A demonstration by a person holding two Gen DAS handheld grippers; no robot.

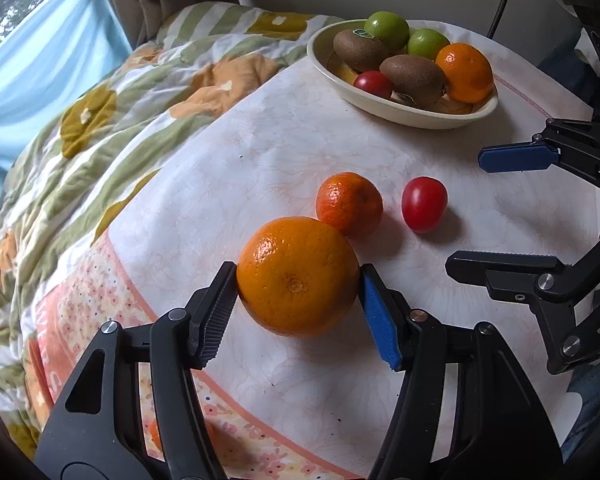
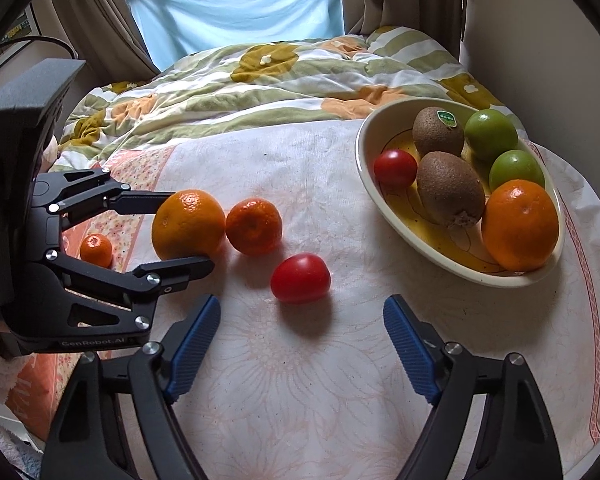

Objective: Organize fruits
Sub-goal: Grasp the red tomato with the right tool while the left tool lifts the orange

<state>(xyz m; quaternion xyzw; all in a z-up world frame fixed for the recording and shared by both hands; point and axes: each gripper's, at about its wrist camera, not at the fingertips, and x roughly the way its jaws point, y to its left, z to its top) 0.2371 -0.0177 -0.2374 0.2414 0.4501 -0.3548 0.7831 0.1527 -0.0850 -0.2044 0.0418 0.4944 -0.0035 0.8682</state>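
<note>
My left gripper (image 1: 298,284) is shut on a large orange (image 1: 298,276) that rests on the white cloth; it also shows in the right wrist view (image 2: 188,224). Just beyond it lie a small mandarin (image 1: 349,204) and a red tomato (image 1: 424,204). My right gripper (image 2: 302,324) is open and empty, a little short of the tomato (image 2: 300,278). It also shows in the left wrist view (image 1: 466,210). A cream oval bowl (image 2: 420,240) at the right holds two kiwis, two green fruits, an orange and a tomato.
A tiny mandarin (image 2: 96,249) lies at the left behind the left gripper. A quilted blanket (image 2: 260,76) covers the bed beyond the cloth. A wall stands close on the right, and a window with a blue curtain (image 2: 240,4) at the back.
</note>
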